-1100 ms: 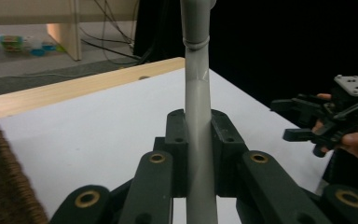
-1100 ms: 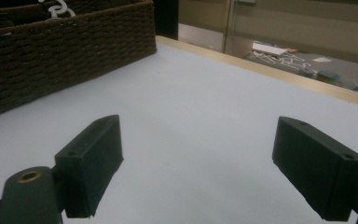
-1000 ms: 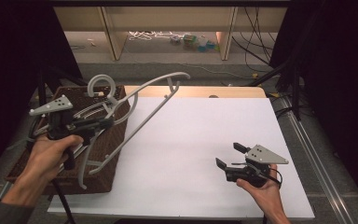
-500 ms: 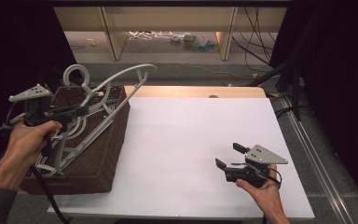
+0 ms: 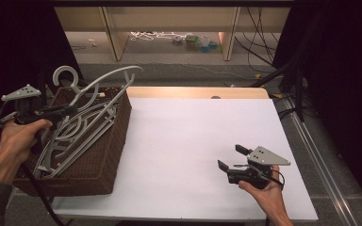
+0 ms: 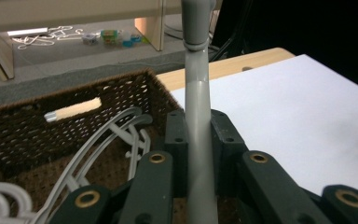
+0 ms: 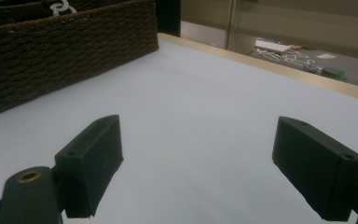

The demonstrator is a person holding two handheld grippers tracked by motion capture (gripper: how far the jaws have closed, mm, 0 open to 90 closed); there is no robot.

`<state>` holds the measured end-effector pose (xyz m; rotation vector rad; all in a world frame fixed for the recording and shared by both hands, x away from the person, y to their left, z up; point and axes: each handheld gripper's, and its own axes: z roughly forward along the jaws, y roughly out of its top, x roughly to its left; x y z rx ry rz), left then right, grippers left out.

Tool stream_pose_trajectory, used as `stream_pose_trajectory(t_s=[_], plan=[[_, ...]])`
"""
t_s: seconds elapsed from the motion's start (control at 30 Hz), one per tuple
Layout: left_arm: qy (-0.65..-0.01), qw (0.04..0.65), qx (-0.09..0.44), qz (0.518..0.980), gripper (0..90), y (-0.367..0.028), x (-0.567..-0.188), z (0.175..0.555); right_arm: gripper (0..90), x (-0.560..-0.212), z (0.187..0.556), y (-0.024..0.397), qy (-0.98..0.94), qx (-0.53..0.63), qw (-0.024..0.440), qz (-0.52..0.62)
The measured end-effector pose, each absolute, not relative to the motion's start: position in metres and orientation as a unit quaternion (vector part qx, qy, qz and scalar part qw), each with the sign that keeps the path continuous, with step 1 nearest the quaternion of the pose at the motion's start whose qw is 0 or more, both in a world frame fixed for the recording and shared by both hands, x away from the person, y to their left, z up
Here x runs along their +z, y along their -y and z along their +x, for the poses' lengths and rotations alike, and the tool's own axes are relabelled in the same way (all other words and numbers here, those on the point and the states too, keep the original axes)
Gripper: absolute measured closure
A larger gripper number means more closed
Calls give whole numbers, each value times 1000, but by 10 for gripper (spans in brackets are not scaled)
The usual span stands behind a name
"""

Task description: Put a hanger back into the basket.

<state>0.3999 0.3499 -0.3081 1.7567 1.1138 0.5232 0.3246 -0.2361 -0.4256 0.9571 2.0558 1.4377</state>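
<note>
My left gripper (image 5: 69, 112) is over the brown wicker basket (image 5: 104, 155) at the table's left and is shut on a grey plastic hanger (image 5: 109, 75). The hanger's curved arm sticks up past the basket's far rim. In the left gripper view the hanger's stem (image 6: 198, 93) runs straight up between the pads of the left gripper (image 6: 198, 135), above the basket's inside (image 6: 74, 93). Several white hangers (image 5: 70, 136) lie in the basket. My right gripper (image 5: 231, 157) rests low over the white tabletop at the front right. It is open with nothing between its jaws, as the right gripper (image 7: 198, 154) shows close up.
The white tabletop (image 5: 193, 132) stretches from the basket to the right edge, with a wooden strip (image 5: 193, 92) along the far side. The basket's woven side (image 7: 65, 42) stands off to the left. Shelf legs and cables (image 5: 264, 61) are on the floor behind.
My left hand has carried the hanger leftward, from over the table's edge to above the basket, and a little lower. The right hand has stayed put.
</note>
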Motion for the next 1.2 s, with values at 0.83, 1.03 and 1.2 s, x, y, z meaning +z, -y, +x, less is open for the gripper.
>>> stream_pose_trajectory(t_s=[0.83, 1.03, 1.2], plan=[[-466, 444, 239, 727, 794, -396, -342, 404, 168, -428, 326, 236, -753, 516, 226, 341], [-467, 434, 238, 733, 794, -406, -356, 396, 168, -427, 325, 237, -752, 516, 219, 346], [-479, 435, 232, 726, 794, -415, -367, 391, 168, -428, 326, 236, -752, 516, 226, 343]])
